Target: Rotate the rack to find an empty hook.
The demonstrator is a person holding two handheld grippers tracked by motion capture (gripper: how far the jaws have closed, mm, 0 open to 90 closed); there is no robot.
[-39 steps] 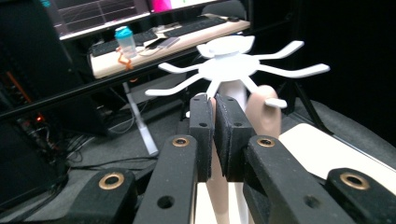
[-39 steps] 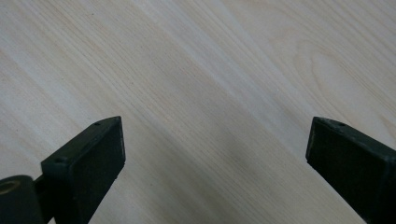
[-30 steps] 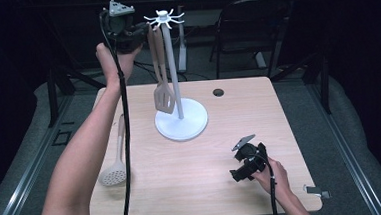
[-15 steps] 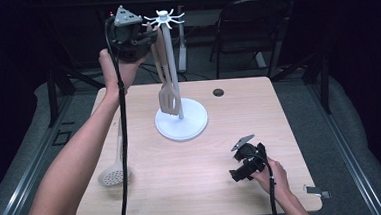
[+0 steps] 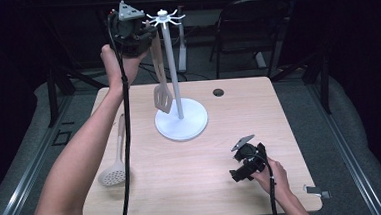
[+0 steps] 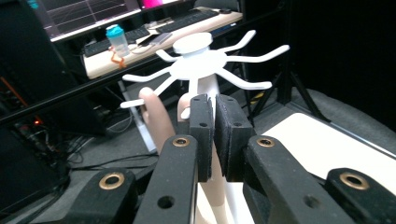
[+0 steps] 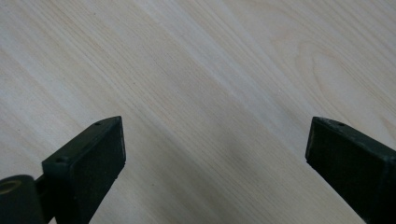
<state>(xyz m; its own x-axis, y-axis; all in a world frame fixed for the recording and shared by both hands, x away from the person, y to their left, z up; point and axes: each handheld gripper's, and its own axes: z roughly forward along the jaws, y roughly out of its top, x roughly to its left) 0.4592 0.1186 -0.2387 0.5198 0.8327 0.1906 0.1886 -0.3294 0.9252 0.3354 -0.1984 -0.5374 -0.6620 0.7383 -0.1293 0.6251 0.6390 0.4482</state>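
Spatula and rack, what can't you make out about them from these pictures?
- Whether the spatula already hangs on a hook: in the high view the left tool covers its handle top; in the left tool view the jaws hide it.
- Spatula blade: cut off by the bottom edge of the left tool view.
- Rack base: hidden in the left tool view behind the jaws.
- Skimmer handle: partly covered by the cable and forearm in the high view.
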